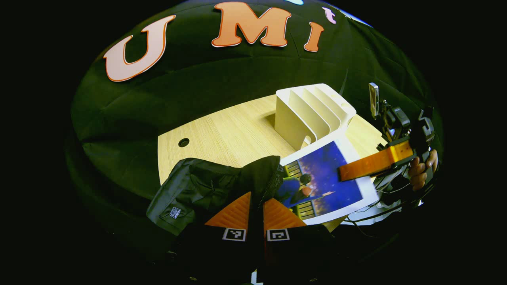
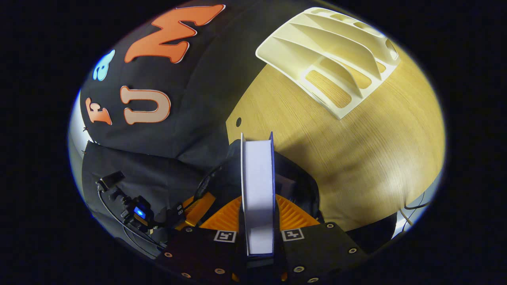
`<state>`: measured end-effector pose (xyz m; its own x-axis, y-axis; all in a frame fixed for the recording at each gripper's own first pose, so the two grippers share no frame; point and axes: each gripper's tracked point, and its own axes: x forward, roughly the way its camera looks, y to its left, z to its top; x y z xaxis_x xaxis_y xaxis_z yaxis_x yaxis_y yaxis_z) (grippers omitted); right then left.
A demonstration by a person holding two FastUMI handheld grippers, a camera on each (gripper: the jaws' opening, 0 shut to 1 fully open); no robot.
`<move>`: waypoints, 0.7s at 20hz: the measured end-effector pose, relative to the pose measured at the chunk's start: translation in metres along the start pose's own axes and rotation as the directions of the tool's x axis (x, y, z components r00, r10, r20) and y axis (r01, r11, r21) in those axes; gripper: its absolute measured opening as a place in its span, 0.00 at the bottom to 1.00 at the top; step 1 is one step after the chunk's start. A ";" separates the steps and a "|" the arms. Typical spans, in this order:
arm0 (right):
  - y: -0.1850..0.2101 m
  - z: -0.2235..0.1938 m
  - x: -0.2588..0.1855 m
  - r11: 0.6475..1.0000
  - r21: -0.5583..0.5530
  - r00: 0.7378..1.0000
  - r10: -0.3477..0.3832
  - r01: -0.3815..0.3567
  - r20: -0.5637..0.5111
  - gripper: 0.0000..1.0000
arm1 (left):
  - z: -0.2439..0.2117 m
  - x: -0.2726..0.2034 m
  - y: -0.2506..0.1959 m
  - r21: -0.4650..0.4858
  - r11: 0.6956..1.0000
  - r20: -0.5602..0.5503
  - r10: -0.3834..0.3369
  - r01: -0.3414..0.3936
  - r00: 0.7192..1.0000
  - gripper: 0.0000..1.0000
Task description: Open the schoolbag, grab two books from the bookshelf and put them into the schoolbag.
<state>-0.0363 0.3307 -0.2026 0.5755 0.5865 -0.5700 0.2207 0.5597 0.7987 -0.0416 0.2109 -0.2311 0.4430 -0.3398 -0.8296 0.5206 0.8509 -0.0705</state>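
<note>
White page edges fill the right tool (image 2: 257,221), clamped on a book (image 2: 257,178) whose long axis points ahead into the schoolbag (image 2: 295,178) just beyond. The left tool (image 1: 256,215) pinches the bag's rim, holding its mouth open; the bookshelf (image 2: 332,55) stands well apart on the tabletop (image 2: 376,150).

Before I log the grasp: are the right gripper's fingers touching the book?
Touching: in the right gripper view both fingers press the book between them.
</note>
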 end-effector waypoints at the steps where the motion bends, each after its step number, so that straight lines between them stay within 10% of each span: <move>1: -0.001 -0.003 0.006 1.000 0.014 1.000 0.010 -0.009 -0.007 0.27 | 0.000 0.000 -0.002 -0.002 1.000 0.002 -0.002 0.002 1.000 0.05; 14: 0.005 -0.026 0.074 0.985 0.095 0.989 0.142 -0.146 0.053 0.27 | 0.007 0.001 -0.020 -0.026 1.000 0.018 0.015 -0.015 1.000 0.05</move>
<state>-0.0135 0.3923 -0.2460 0.6417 0.6281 -0.4401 0.2084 0.4095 0.8882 -0.0463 0.1901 -0.2264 0.4642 -0.3341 -0.8203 0.4950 0.8658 -0.0726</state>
